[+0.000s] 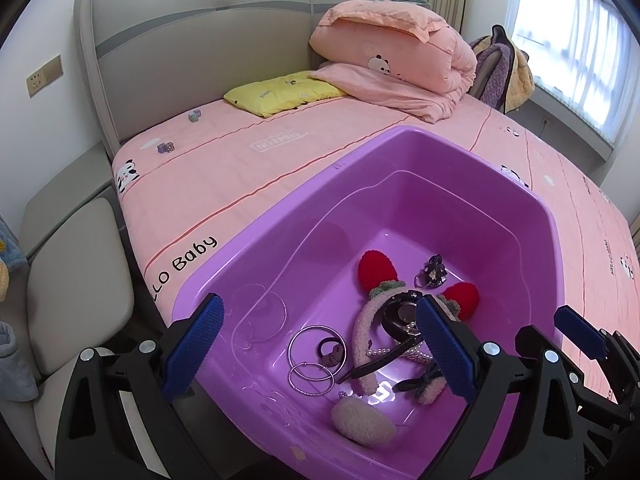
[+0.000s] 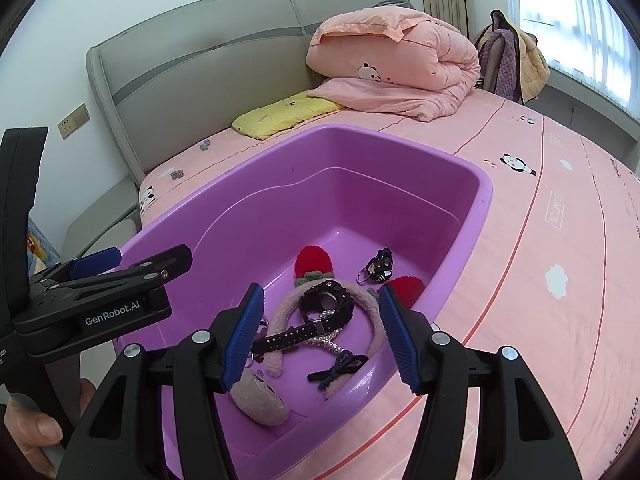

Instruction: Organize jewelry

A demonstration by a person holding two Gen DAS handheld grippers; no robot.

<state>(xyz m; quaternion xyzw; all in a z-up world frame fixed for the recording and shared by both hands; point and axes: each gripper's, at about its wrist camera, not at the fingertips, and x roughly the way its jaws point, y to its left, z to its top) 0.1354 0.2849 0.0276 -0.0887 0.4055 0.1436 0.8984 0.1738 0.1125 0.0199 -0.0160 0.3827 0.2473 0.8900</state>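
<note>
A purple plastic basin (image 1: 400, 136) (image 2: 400, 140) sits on the pink bed. Inside lie a fuzzy headband (image 1: 360, 332) (image 2: 288, 308) with red ears, a black watch (image 1: 400, 312) (image 2: 326, 300), a pearl strand (image 2: 328, 340), a black bow clip (image 2: 340, 366), a black charm (image 1: 432, 270) (image 2: 378, 270), silver bangles (image 1: 316, 326), a dark hair tie (image 1: 332, 350) and a beige fuzzy clip (image 1: 362, 422) (image 2: 260, 400). My left gripper (image 1: 320, 344) hovers open over the basin's near left side. Beside it, my right gripper (image 2: 322, 338) hangs open above the watch and headband, holding nothing.
A folded pink quilt (image 1: 396, 52) and a yellow pillow (image 1: 280, 92) lie near the grey headboard (image 1: 192, 48). Clothes hang on a chair (image 1: 500, 72) by the window. A hand (image 2: 36, 432) holds the left gripper's handle. Small cubes (image 1: 166, 147) rest on the sheet.
</note>
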